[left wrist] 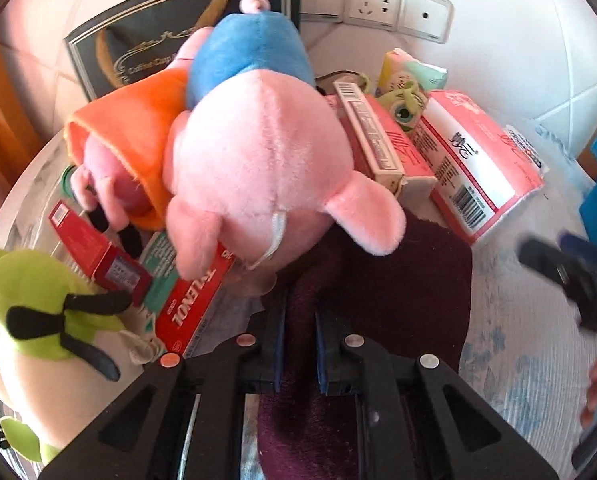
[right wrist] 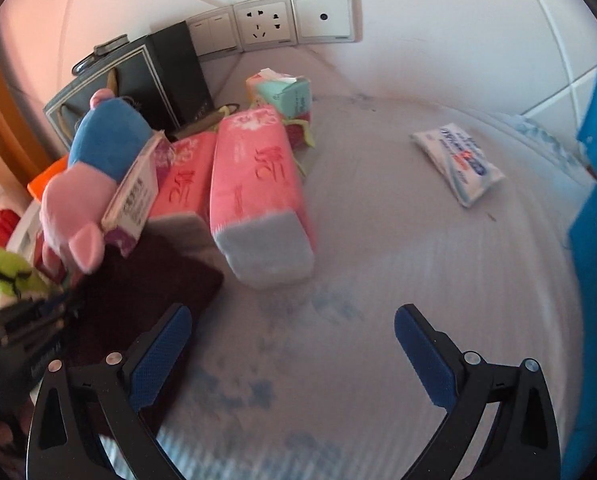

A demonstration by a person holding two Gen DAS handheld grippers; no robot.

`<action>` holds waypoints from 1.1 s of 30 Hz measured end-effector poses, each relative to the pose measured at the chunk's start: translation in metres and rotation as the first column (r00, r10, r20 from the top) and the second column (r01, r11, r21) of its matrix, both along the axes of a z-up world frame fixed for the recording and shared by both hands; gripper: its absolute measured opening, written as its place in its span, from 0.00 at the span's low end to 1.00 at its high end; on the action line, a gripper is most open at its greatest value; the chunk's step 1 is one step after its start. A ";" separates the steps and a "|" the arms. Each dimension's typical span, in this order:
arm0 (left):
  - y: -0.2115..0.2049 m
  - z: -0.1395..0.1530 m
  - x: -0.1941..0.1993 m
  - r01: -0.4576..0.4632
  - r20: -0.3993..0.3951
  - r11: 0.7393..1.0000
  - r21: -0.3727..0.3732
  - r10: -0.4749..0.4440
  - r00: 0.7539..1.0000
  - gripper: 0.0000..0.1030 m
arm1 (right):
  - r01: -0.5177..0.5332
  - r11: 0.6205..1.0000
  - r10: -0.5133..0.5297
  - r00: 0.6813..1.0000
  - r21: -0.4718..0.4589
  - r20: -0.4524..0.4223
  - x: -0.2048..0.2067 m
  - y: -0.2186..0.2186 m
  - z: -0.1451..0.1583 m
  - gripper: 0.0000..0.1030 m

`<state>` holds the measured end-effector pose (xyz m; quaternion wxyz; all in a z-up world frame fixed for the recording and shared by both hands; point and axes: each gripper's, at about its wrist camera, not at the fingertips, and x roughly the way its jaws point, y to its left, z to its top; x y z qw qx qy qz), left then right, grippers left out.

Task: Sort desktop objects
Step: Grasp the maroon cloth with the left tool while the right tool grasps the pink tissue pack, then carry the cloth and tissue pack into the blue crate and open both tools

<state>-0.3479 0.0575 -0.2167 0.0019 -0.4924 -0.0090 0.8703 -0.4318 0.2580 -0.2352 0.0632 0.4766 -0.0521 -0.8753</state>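
Left wrist view: the left tool reaches low and level over the bench, its jaws nearly closed on a dark maroon cloth. Just beyond, the pink pig plush lies lengthwise, feet near, head far. Right wrist view: the right tool hovers wide open and empty near the pink tissue pack, which runs near to far.

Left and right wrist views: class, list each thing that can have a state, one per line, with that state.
Left tool: closed on the maroon cloth.
Right tool: open, holding nothing.
Pink pig plush: lying on the pile of boxes.
Pink tissue pack: lying flat on the table.
White wipes packet: lying alone, apart from the pile.
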 end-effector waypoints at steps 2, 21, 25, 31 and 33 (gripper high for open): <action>0.004 -0.003 -0.003 0.020 0.013 1.000 0.009 -0.020 1.000 0.12 | 0.004 1.000 -0.004 1.000 -0.016 -0.012 -0.014 -0.004 -0.003 1.00; -0.007 0.090 0.108 0.064 -0.131 0.995 0.074 -0.054 0.990 0.09 | -0.043 0.998 0.047 0.996 0.052 -0.075 0.065 -0.025 0.053 0.46; 0.015 0.126 0.137 0.084 -0.230 0.995 0.049 -0.071 0.971 0.08 | -0.040 0.996 0.050 0.991 0.075 -0.128 0.109 -0.030 0.090 0.45; 0.017 0.193 0.187 0.112 -0.382 0.993 0.041 -0.089 0.920 0.09 | -0.007 0.997 0.027 0.968 0.078 -0.251 0.190 -0.025 0.154 0.45; 0.022 0.214 0.206 0.125 -0.433 0.992 0.033 -0.098 0.896 0.09 | 0.012 0.997 0.012 0.952 0.075 -0.307 0.218 -0.019 0.179 0.46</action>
